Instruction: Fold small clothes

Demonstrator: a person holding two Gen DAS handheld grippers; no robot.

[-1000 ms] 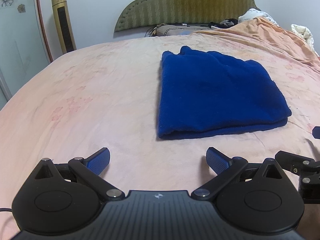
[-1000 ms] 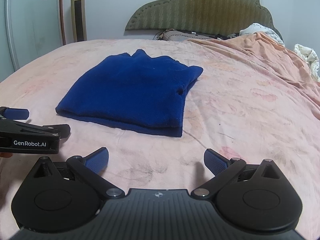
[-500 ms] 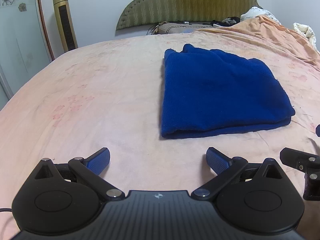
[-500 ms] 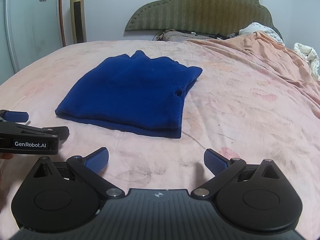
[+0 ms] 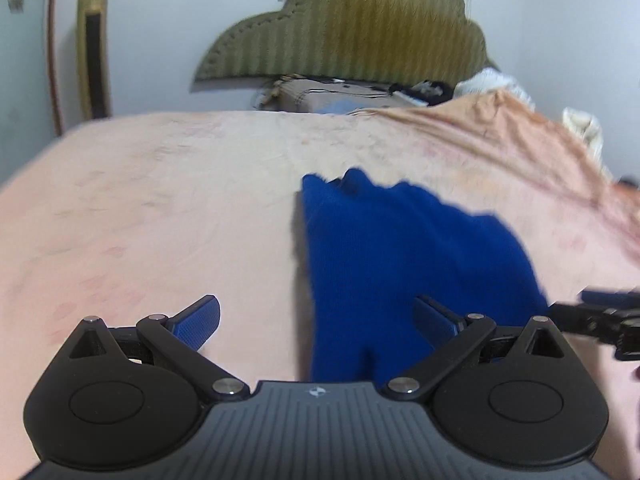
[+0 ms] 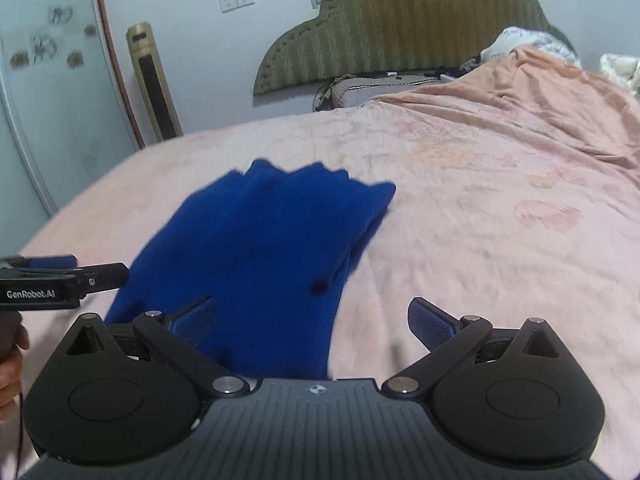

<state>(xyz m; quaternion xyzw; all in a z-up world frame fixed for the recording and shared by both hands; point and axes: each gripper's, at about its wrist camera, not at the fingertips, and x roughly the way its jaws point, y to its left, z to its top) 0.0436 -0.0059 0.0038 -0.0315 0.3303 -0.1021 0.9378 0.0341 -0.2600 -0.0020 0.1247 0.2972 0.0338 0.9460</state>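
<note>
A dark blue folded garment (image 5: 400,256) lies flat on the pink bed sheet (image 5: 160,220). My left gripper (image 5: 318,316) is open, low over the garment's near left corner; its right finger is over the cloth, its left finger over bare sheet. In the right wrist view the same garment (image 6: 260,248) runs under my open right gripper (image 6: 314,316), which straddles the near right corner. Neither gripper holds anything. Each gripper shows in the other's view: the right gripper (image 5: 600,314) at the far right, the left gripper (image 6: 60,284) at the far left. The garment's near edge is hidden beneath the gripper bodies.
An olive headboard (image 5: 348,36) and a pillow (image 5: 332,96) are at the far end. A rumpled peach blanket (image 6: 540,96) covers the bed's right side. A gold tower appliance (image 6: 152,88) stands by the left wall. A person's hand (image 6: 10,364) holds the left gripper's handle.
Both grippers have moved forward and down to the garment's near edge, which now sits between their fingers. The garment itself has not shifted. Fingers stay spread.
</note>
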